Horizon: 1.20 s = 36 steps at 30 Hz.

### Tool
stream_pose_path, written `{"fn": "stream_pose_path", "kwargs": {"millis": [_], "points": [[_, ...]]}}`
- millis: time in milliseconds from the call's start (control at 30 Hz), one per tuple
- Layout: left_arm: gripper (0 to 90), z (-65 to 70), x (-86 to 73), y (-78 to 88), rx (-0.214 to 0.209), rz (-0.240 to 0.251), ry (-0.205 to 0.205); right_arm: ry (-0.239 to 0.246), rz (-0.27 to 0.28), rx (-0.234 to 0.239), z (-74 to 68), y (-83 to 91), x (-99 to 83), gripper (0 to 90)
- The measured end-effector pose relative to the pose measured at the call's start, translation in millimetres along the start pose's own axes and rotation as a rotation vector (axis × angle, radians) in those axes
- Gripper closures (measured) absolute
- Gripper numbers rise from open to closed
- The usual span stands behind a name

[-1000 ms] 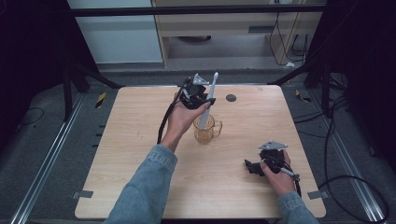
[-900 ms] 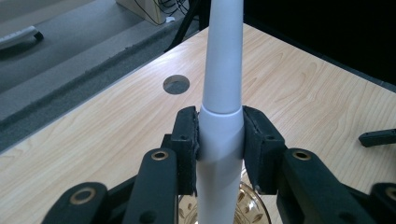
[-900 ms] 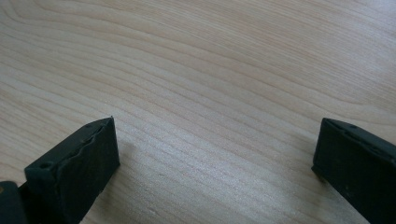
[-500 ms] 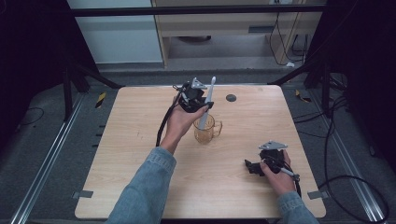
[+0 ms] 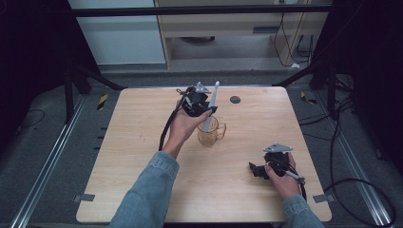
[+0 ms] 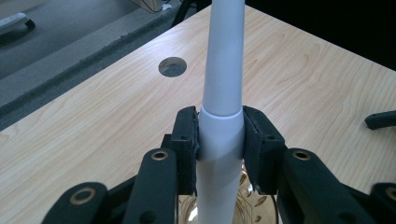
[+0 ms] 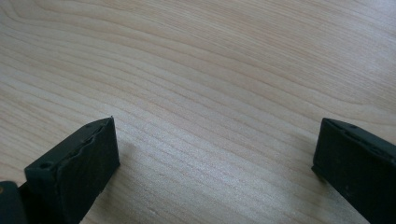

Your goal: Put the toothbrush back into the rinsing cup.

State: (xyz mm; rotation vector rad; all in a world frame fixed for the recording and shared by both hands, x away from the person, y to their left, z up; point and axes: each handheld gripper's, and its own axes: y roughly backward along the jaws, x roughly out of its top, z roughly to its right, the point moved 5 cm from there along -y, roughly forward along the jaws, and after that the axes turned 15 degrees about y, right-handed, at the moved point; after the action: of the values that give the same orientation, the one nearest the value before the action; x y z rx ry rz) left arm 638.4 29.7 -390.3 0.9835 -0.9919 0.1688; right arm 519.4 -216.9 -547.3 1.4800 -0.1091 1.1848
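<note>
We have the left gripper clamped on the white stick, its lower end inside the glass mug near the table's centre, while the right gripper rests wide apart at five o'clock; next we judge a straight lift clear of the rim.

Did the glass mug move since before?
No. The mug sits the same way from the table's dark hole, with the white stick in the left tool.
</note>
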Motion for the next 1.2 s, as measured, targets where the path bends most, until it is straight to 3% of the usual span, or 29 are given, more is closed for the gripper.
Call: {"fn": "stream_pose_path", "kwargs": {"millis": [1200], "points": [[67.4, -6.7, -18.7, -13.1, 0.006, -0.052, 0.008, -0.001, 0.0, 0.0, -0.1, 0.0, 0.1, 0.3]]}}
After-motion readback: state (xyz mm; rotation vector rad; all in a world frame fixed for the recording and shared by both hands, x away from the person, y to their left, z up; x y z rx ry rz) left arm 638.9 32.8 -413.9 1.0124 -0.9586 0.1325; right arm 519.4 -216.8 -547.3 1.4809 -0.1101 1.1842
